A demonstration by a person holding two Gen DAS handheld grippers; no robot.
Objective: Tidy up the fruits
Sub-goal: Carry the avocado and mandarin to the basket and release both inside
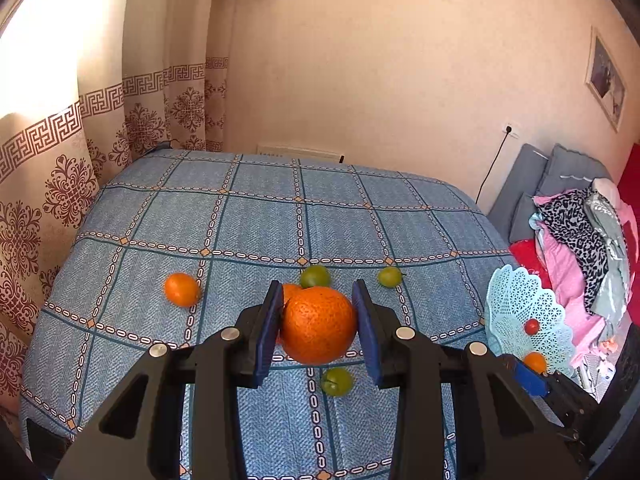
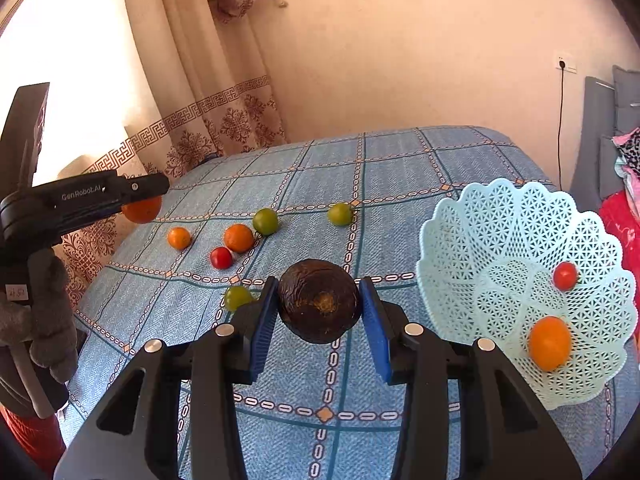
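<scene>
In the left wrist view my left gripper (image 1: 318,320) is shut on a large orange (image 1: 318,326), held above the blue checked bedspread (image 1: 248,224). My right gripper (image 2: 319,304) is shut on a round, wrinkled dark brown fruit (image 2: 319,300), also off the bed. To its right a pale blue lattice basket (image 2: 500,216) holds a red tomato (image 2: 565,275) and a small orange (image 2: 550,343). The right wrist view also shows the left gripper (image 2: 132,190) at far left with its orange (image 2: 142,209).
Loose on the bed lie two oranges (image 2: 179,238) (image 2: 238,237), a red tomato (image 2: 221,257) and three green fruits (image 2: 265,221) (image 2: 339,214) (image 2: 238,297). A gloved hand (image 2: 44,320) holds the left gripper. Curtains hang left; a pile of clothes (image 1: 580,240) lies right.
</scene>
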